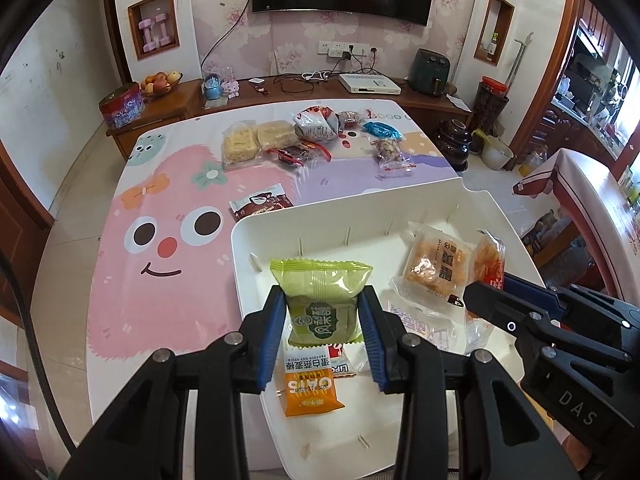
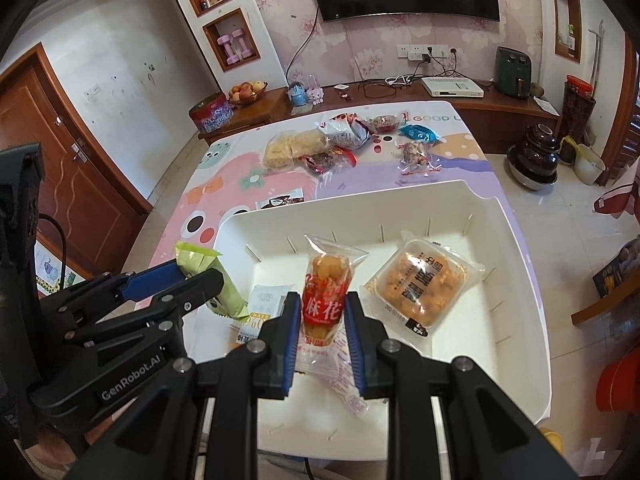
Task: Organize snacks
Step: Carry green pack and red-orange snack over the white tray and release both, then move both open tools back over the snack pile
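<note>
My left gripper (image 1: 322, 312) is shut on a green snack packet (image 1: 320, 300) and holds it over the left part of the white bin (image 1: 360, 212). It also shows in the right wrist view (image 2: 212, 284). My right gripper (image 2: 322, 308) is shut on a red-labelled fried twist packet (image 2: 326, 296) above the middle of the bin (image 2: 360, 204). In the bin lie an orange oat bar (image 1: 310, 388), a clear pack of golden pastries (image 1: 438, 268) (image 2: 420, 292) and a clear wrapper (image 2: 340, 372).
On the cartoon tablecloth (image 1: 160, 240) behind the bin lie a brown sachet (image 1: 262, 204), two noodle-cake packs (image 1: 256, 142), a red-and-white bag (image 1: 316, 122), a blue packet (image 1: 382, 130) and a nut pack (image 1: 392, 152). A wooden sideboard (image 1: 304, 92) stands behind.
</note>
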